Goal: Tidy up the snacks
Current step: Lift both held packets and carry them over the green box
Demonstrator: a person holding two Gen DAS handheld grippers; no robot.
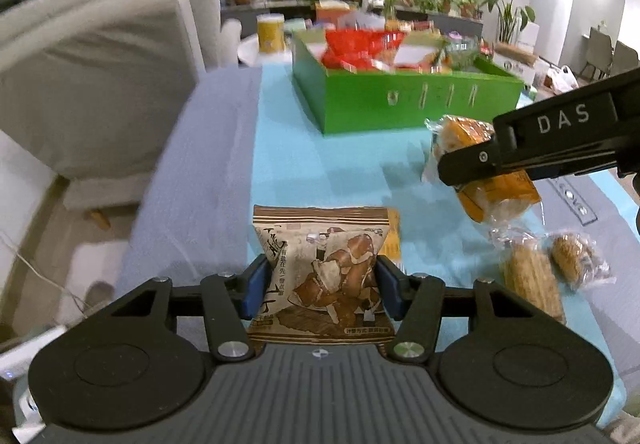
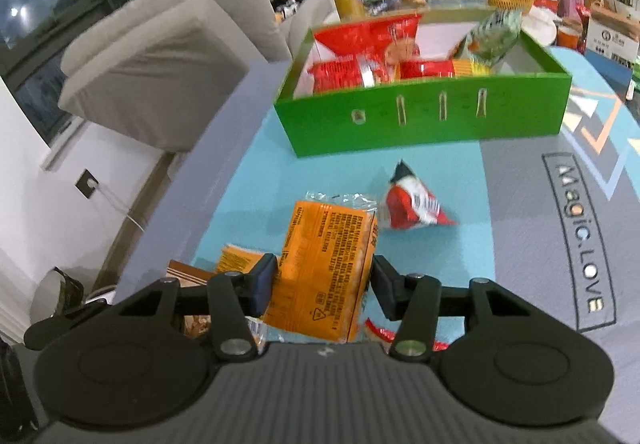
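Left gripper (image 1: 320,284): jaws clamped on the two sides of a brown snack packet (image 1: 322,276), held upright just above the bench (image 1: 320,172) and its blue cloth. Right gripper (image 2: 322,284): jaws clamped on an orange packet (image 2: 324,268), also lifted off the cloth; in the left wrist view this gripper enters from 3 o'clock with the packet in its grip. A small red-and-white packet (image 2: 412,204) lies on the cloth at 1 o'clock of the right gripper, just beyond the orange packet. Two clear-wrapped biscuits (image 1: 556,264) lie at 3 o'clock of the left gripper. A green box (image 2: 420,116) holding red packets stands at 12 o'clock, well apart from both grippers.
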